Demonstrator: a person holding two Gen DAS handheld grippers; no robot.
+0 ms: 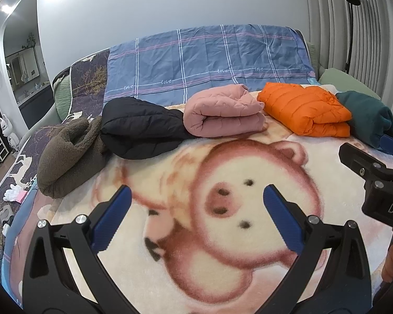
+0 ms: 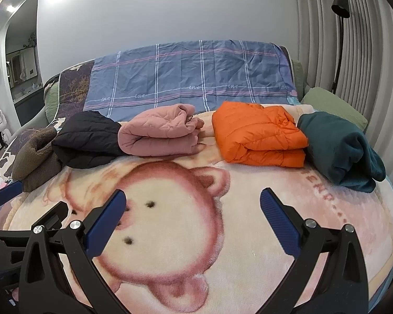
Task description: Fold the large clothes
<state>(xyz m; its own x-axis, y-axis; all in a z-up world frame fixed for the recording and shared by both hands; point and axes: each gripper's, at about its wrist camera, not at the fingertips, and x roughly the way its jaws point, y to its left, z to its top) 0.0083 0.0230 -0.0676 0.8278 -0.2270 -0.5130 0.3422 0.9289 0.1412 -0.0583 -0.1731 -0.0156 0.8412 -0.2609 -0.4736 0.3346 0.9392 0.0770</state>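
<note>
Several folded garments lie in a row across the far part of the bed: a brown fleece (image 1: 70,154) (image 2: 36,157), a black quilted jacket (image 1: 141,128) (image 2: 87,142), a pink quilted jacket (image 1: 224,112) (image 2: 159,133), an orange puffer jacket (image 1: 305,108) (image 2: 258,137) and a dark green fleece (image 1: 368,117) (image 2: 340,149). My left gripper (image 1: 196,196) hovers open over the pig-print blanket (image 1: 209,274) (image 2: 249,248), holding nothing. My right gripper (image 2: 192,198) is open too, empty, above the same blanket. In the left wrist view the right gripper's body shows at the right edge.
A blue plaid sheet (image 1: 209,60) (image 2: 191,78) covers the head of the bed. A green pillow (image 2: 332,107) lies at the back right beside a black floor lamp (image 2: 339,39). White gloves (image 1: 13,191) lie at the left bed edge. A person's fingers (image 1: 391,261) hold the right gripper.
</note>
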